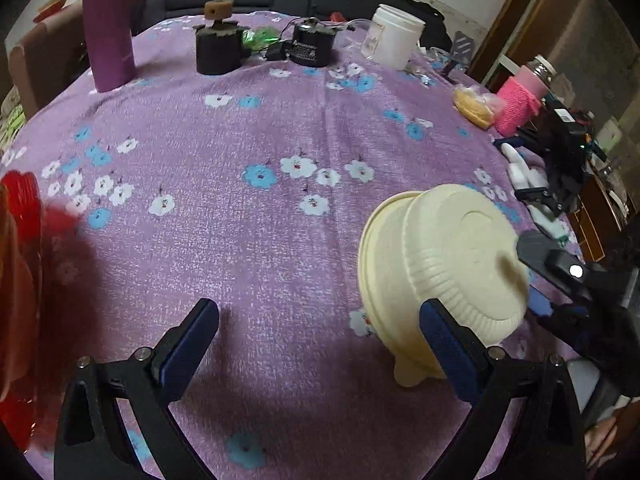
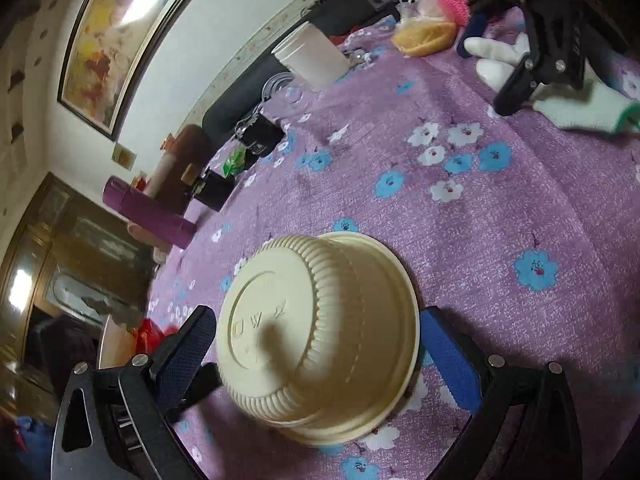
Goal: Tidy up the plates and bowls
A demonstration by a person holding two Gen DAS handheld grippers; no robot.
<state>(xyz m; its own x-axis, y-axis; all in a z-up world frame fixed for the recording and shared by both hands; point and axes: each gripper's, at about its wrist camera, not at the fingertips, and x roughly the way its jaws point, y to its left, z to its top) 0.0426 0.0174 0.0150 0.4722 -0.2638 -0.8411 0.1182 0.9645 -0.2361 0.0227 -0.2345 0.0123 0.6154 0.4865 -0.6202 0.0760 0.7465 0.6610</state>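
Note:
A cream ribbed bowl [image 1: 444, 276] lies upside down on the purple flowered tablecloth [image 1: 248, 216], at the right in the left wrist view. My left gripper [image 1: 320, 340] is open and empty; the bowl sits just past its right finger. My right gripper [image 2: 316, 352] is open with a finger on each side of the same bowl [image 2: 320, 336], the base facing the camera; I cannot tell if the pads touch it. The right gripper shows as a dark shape [image 1: 576, 280] beside the bowl. A red thing [image 1: 20, 288] blurs at the left edge.
At the back stand a purple bottle [image 1: 108, 24], two black cylinders [image 1: 218, 50], a white tub [image 1: 394, 36], a pink knit-covered jar [image 1: 518, 100] and a bagged yellow item [image 1: 474, 104]. White gloves [image 2: 560, 100] and a black device [image 2: 556, 40] lie at the right.

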